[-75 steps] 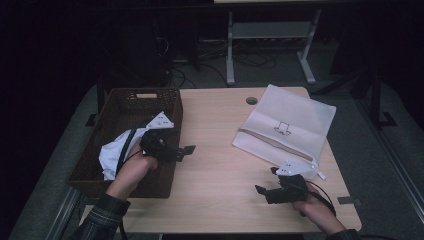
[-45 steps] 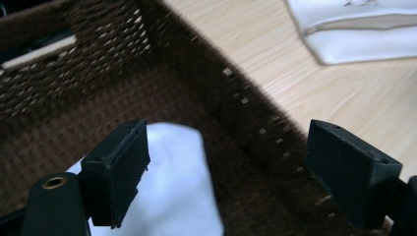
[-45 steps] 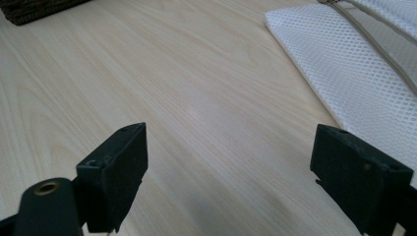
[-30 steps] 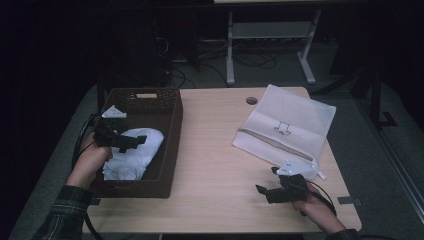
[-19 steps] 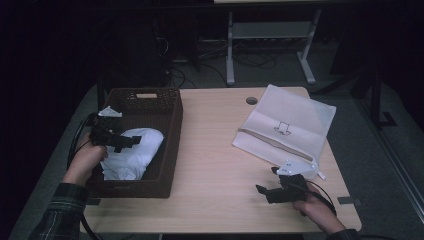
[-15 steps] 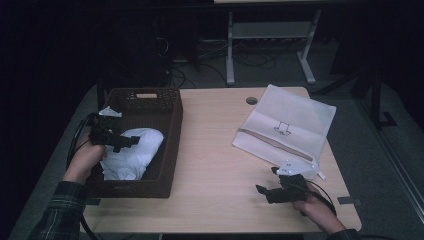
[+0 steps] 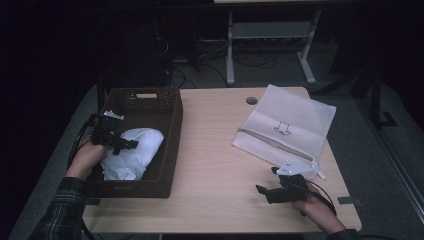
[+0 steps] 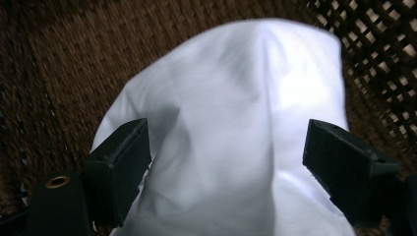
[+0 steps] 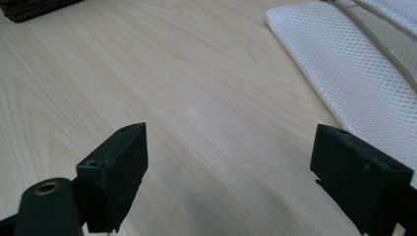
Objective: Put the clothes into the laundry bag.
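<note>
A crumpled white cloth [image 7: 134, 154] [image 8: 231, 132] lies inside the brown woven basket [image 7: 170, 150] on the table's left side. My left gripper [image 7: 121, 144] [image 8: 228, 167] hovers over the cloth from the basket's left edge, jaws wide open with the cloth between and below them, not pinched. A white mesh bag [image 7: 287, 127] [image 9: 354, 73] with a zip lies flat at the right of the table. My right gripper [image 7: 266, 191] [image 9: 228, 172] rests low over the bare wood near the front right edge, open and empty, beside the bag's near corner.
The wooden table [image 7: 215, 150] has bare room between basket and bag. A round cable hole [image 7: 251, 100] sits at the far edge. Beyond the table stands a grey metal frame [image 7: 270, 45] with cables on the dark floor.
The left gripper moved from the basket's right rim to its left side. The white cloth, earlier lifted, now lies in the basket, released. The right gripper stayed put.
</note>
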The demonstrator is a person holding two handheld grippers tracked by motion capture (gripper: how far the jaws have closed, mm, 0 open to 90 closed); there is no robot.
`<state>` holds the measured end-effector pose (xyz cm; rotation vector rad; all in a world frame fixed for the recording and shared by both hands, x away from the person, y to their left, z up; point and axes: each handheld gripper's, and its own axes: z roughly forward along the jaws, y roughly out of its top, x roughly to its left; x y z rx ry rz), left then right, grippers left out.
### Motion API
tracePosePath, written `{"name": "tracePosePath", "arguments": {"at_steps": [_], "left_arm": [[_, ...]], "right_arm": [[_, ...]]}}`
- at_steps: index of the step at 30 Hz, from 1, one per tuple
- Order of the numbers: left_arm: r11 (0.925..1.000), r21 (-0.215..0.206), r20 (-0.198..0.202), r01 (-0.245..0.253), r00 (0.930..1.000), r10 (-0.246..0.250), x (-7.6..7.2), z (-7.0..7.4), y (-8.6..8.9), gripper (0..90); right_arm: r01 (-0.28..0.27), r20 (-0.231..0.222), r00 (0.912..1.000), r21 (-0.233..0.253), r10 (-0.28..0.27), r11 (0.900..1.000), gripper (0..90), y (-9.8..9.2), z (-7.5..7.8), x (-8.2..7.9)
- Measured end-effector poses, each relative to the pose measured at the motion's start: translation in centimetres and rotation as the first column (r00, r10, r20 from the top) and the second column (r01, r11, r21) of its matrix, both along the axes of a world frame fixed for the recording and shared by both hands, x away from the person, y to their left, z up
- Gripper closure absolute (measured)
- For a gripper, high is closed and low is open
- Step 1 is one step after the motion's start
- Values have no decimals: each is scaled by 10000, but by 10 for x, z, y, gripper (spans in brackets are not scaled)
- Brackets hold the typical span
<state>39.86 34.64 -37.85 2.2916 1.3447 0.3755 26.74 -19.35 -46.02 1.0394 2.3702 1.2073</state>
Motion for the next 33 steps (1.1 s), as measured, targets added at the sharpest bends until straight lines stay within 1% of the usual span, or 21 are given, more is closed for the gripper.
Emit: {"name": "tracePosePath", "arguments": {"at_steps": [1, 2, 4, 8, 9, 11, 12, 13, 14, 17, 18, 21, 26, 27, 30, 31, 32, 33], "left_arm": [[10000, 50, -111, -67, 9999, 67, 1, -3, 1, 180], [10000, 50, -111, -67, 9999, 67, 1, -3, 1, 186], [9998, 26, -189, -219, 9996, 219, 3, -6, 3, 233], [9997, 3, -300, -261, 9992, 261, 4, -10, 3, 228], [9995, -11, -425, -301, 9986, 300, 5, -12, 3, 229], [9995, 29, -482, -302, 9984, 303, 5, -13, 2, 231], [9995, 79, -577, -294, 9979, 298, 6, -15, 2, 231], [9992, 103, -676, -389, 9969, 395, 7, -16, 1, 232], [9986, 252, -888, -467, 9949, 487, 9, -19, 0, 239], [9984, 256, -977, -499, 9939, 522, 9, -21, 0, 237], [9991, 312, -1134, -280, 9931, 314, 10, -25, -1, 225], [9993, 333, -1206, -172, 9925, 211, 11, -28, -2, 205], [9991, 400, -1380, -133, 9903, 187, 11, -32, -3, 170], [9987, 510, -1422, -15, 9898, 87, 11, -35, -4, 163], [9982, 592, -1510, 81, 9885, 9, 11, -37, -4, 137], [9961, 819, -1620, 337, 9866, -201, 11, -40, -5, 131], [9943, 936, -1724, 518, 9844, -350, 10, -41, -6, 119], [9943, 936, -1724, 518, 9844, -350, 10, -41, -6, 100]], "right_arm": [[-6, -11, 10000, -10, 6, 10000, 137, 0, 0, 0], [-10, -6, 10000, -10, 10, 10000, 137, 0, 0, 0], [-18, -2, 10000, -11, 18, 10000, 137, 0, 0, 0], [-13, -17, 10000, -15, 13, 10000, 137, 0, 0, 0], [-19, -24, 10000, -15, 19, 10000, 137, 0, 0, 0], [-16, -22, 10000, -17, 16, 10000, 137, 0, 0, 0], [-16, -22, 10000, -17, 16, 10000, 137, 0, 0, 0], [-16, -21, 10000, -17, 16, 10000, 137, 1, 0, 0], [-29, -15, 10000, -20, 29, 10000, 137, 0, 0, 0], [-20, -25, 10000, -14, 20, 10000, 137, 0, 0, 0], [-20, -34, 10000, -15, 20, 10000, 137, 0, 0, 0], [-30, -25, 10000, -17, 30, 10000, 137, 0, 0, 0], [-47, -22, 10000, -26, 47, 10000, 137, 0, -1, 0], [-50, -17, 10000, -33, 50, 10000, 137, 0, -1, 0], [-50, -15, 10000, -49, 50, 10000, 137, 1, -1, 0], [-48, -21, 10000, -54, 48, 10000, 137, 1, -1, 0], [-63, -18, 10000, -55, 63, 10000, 137, 1, -1, 0], [-63, -18, 10000, -55, 63, 10000, 137, 1, -1, 0]]}}
